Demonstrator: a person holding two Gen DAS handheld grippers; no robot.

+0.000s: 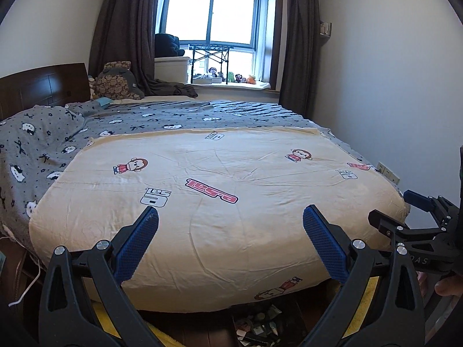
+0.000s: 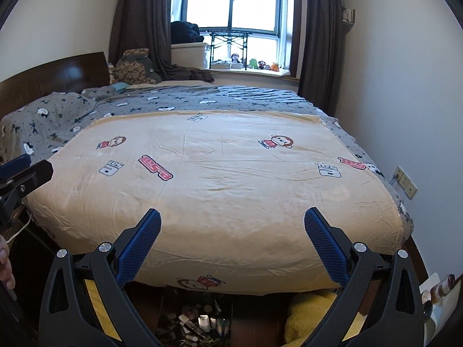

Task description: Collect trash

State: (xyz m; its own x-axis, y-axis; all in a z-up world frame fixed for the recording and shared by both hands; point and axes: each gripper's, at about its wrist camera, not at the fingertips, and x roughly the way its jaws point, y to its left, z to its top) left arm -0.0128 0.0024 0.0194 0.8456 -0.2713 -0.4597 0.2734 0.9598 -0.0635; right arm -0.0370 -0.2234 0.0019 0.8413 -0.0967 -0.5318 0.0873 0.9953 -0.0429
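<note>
Trash (image 2: 199,326) is seen at bottom centre of the right wrist frame: a heap of small packets and wrappers on the dark floor at the foot of the bed (image 2: 220,190), partly under its edge. The same heap (image 1: 260,326) is caught low, right of centre, in the left wrist frame. Nothing is held yet. The left gripper (image 1: 231,243) is spread wide and empty, raised over the cream quilt. The right gripper (image 2: 232,244) is likewise spread and empty, at similar height. Both are probably held open and level as a ready pose; a downward tilt would be needed to reach the heap. A yellow fluffy item (image 2: 306,315) lies lower right, near the trash. Window (image 2: 231,3) at top centre.
</note>
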